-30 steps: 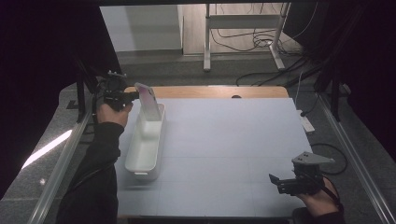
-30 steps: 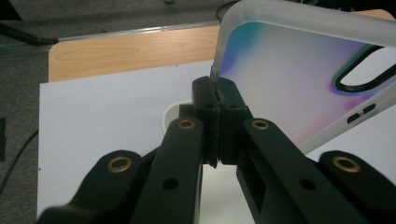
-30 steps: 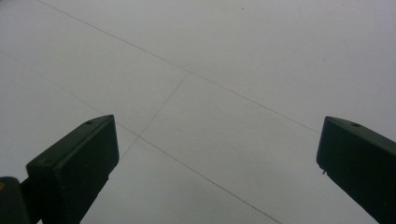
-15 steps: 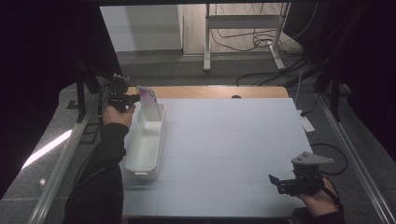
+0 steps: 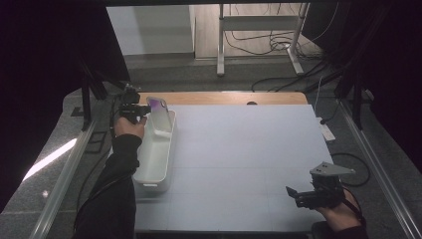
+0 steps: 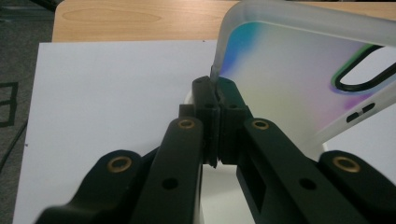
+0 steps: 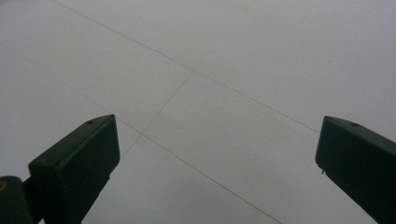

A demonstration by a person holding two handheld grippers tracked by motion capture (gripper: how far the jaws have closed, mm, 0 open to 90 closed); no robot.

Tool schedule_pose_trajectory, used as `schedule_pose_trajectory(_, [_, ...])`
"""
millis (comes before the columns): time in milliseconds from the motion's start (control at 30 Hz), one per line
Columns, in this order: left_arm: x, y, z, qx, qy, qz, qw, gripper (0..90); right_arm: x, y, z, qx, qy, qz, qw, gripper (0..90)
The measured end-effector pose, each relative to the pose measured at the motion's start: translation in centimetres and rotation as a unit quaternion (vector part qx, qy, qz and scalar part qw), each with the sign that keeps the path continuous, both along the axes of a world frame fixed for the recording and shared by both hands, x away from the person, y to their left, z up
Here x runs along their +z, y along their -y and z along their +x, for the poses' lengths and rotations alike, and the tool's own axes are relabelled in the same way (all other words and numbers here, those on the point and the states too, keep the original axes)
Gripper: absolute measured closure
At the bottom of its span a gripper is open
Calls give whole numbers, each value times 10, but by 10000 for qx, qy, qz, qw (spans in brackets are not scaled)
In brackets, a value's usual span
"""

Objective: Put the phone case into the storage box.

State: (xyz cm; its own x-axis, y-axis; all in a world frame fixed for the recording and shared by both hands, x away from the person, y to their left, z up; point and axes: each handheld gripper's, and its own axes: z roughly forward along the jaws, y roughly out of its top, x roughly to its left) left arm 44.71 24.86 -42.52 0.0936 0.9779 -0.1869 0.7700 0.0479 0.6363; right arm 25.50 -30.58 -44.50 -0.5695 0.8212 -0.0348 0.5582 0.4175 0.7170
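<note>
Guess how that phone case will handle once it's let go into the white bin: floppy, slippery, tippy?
The phone case looks thin and translucent, so probably light and a bit bendy. The left gripper pinches only its rim, so it may swing. It stands on end over the white bin and will likely tip flat.

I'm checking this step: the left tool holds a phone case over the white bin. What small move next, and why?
Probably lower it a little further, then open. The left tool is shut on the edge of the phone case, which stands upright over the far end of the white bin, seemingly not yet resting inside. The right tool waits open, far off.
</note>
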Motion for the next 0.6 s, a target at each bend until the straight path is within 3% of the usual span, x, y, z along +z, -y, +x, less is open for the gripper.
schedule_pose_trajectory(600, [-17,6,6,19,-174,117,9998,881,0,-1,0,42,-12,-24,10000,0])
